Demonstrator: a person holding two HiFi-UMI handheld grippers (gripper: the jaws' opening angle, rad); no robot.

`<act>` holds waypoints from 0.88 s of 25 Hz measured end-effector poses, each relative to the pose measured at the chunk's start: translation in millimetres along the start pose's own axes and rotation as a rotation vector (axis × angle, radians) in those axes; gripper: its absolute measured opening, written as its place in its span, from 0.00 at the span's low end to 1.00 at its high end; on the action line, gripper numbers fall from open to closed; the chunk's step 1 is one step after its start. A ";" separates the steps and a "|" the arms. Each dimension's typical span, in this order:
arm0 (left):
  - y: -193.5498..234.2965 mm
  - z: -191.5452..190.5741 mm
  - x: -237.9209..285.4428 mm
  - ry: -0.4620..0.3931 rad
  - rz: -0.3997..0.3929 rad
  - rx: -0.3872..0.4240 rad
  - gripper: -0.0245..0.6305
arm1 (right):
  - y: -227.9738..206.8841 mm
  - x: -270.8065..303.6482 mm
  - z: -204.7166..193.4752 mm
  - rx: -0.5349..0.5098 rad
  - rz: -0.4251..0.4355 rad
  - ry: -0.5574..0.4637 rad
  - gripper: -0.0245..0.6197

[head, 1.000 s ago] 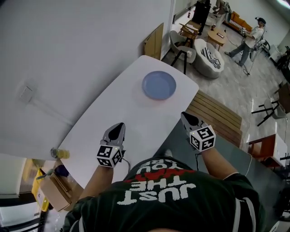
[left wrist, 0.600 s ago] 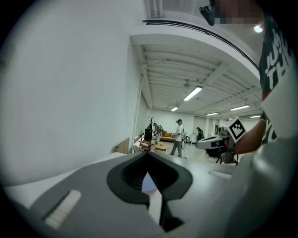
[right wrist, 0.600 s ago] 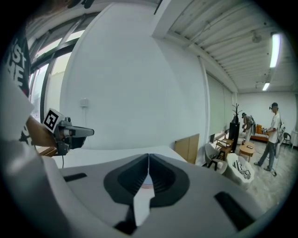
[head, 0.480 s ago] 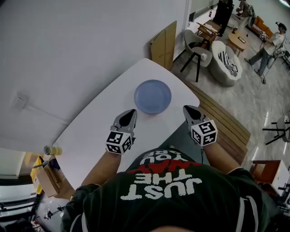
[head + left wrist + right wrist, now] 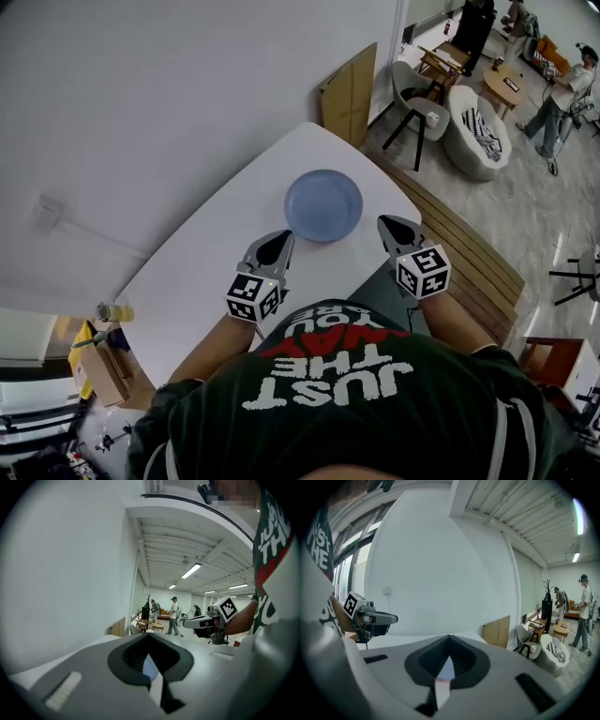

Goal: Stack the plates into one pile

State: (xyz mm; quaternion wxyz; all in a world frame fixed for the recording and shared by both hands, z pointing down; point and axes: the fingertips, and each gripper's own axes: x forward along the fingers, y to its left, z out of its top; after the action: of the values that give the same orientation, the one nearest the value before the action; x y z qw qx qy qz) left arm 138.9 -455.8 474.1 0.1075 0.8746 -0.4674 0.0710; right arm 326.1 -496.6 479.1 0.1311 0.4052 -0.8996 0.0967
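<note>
Blue plate (image 5: 323, 205) is sitting flat on the white desk (image 5: 216, 253), toward the far end, with bare desk all around it. From above I honestly can't tell if it's a single plate or a few already piled up; it just reads as one blue disc. The left tool (image 5: 279, 240) is over the desk just on the near side of the plate, off its left edge and not touching it, jaws pressed together with nothing between them. The right tool (image 5: 389, 225) is on the plate's other side, right about at the desk's edge, also apart from the plate, also closed and empty. Both point roughly away from the person, with the plate between their lines. Further out there's a slatted wooden bench (image 5: 469, 258) along the desk's right side, a board (image 5: 349, 92) leaning on the wall past the far end, and some chairs (image 5: 417, 89) and a person (image 5: 562, 89) way off in the back.
</note>
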 end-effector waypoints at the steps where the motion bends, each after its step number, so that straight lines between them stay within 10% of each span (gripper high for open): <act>1: 1.3 -0.4 -2.5 -0.005 0.001 0.003 0.05 | 1.9 1.3 -1.8 -0.002 0.005 0.008 0.05; 22: 13.2 -10.0 -8.3 -0.008 0.049 -0.035 0.05 | 5.3 14.4 1.3 -0.037 0.044 0.046 0.05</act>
State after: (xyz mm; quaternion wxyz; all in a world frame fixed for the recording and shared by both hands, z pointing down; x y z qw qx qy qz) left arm 123.0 -453.7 483.5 0.1191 0.8612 -0.4902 0.0619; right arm 312.7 -503.7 482.0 0.1572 0.3807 -0.9066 0.0922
